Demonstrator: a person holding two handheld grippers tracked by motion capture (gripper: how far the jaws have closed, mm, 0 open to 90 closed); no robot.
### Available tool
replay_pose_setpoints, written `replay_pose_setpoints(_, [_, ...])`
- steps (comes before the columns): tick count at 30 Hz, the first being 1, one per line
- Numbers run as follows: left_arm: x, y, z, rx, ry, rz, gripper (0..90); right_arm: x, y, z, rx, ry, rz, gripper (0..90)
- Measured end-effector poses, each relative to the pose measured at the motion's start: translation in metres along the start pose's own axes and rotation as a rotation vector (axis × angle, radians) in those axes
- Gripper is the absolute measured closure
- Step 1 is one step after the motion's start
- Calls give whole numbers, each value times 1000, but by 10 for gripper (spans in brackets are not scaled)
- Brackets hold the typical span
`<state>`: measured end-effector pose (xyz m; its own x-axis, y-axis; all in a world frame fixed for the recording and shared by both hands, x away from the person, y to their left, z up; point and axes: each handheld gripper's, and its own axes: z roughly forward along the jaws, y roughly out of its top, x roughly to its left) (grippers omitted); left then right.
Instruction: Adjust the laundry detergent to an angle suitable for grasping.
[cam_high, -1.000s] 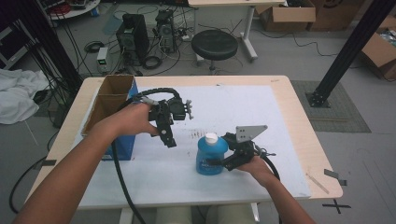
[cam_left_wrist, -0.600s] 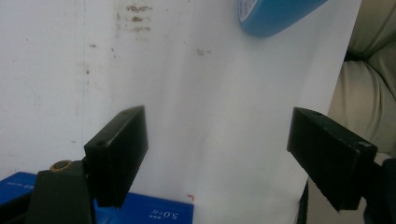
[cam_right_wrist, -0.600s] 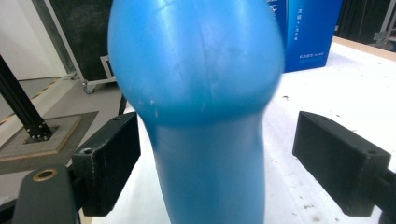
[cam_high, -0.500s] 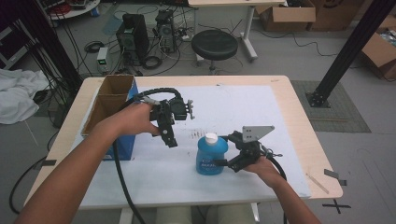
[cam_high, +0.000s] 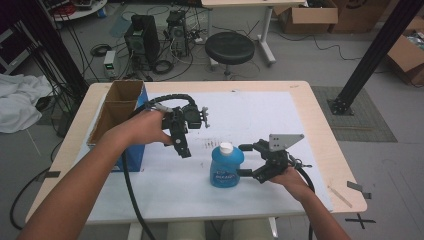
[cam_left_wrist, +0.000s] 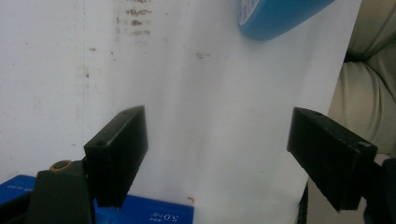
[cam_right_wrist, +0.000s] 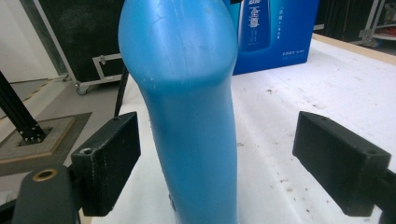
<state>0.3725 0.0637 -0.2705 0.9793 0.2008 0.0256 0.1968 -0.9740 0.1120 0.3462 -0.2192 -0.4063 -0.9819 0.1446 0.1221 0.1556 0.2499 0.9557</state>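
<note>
— What is your right claw doing?

— My right gripper (cam_high: 244, 160) has just been opening, and its jaws now stand wide, with gaps on both sides of the blue plastic bottle with the white cap (cam_high: 226, 165). The bottle stands upright between them, on the white paper sheet (cam_high: 260, 115) over the wooden table (cam_high: 320, 130); I grip nothing.

— And the left one?

— My left gripper (cam_high: 184, 149) hangs above the sheet, jaws pointing down and spread wide, nothing between them. The bottle sits near it, off toward my right gripper.

— What lies farther out?

— Beyond my left hand (cam_high: 142, 129), an open blue cardboard box (cam_high: 120, 107) stands at the table's edge.
</note>
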Motion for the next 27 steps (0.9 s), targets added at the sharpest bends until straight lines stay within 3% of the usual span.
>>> replay_pose_setpoints(6, [0,0,0,1,-1,-1,210,0,1,-13,24,-27,1,146])
replay_pose_setpoints(12, [1,0,0,-2,0,-1,209,-2,4,-36,61,-77,2,147])
replay_pose_setpoints(27, [2,3,0,-2,1,1,209,-12,14,-94,161,-265,51,150])
